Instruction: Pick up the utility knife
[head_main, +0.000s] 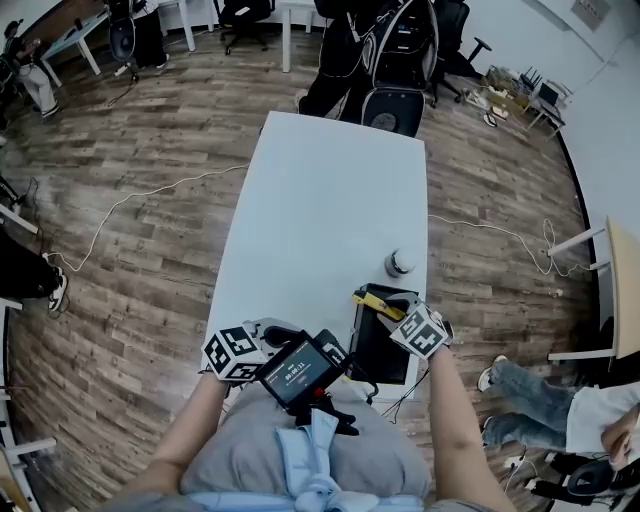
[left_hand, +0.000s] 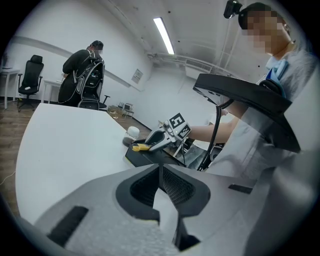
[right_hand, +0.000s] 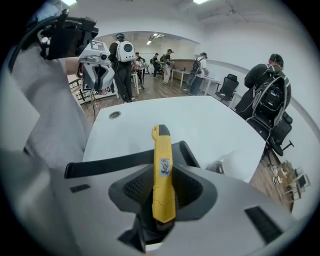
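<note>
We have the knife (right_hand: 162, 150) clamped in our right tongs (right_hand: 162, 187), above the tray (head_main: 385, 350) at the worktop's (head_main: 320, 190) five o'clock; the pickup looks nearly done. Our left tongs (left_hand: 161, 192) sit pressed together, empty.

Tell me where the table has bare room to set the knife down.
The table is bare across its far half and left side. Crowded: the near right corner, with the black tray and the white round object.
</note>
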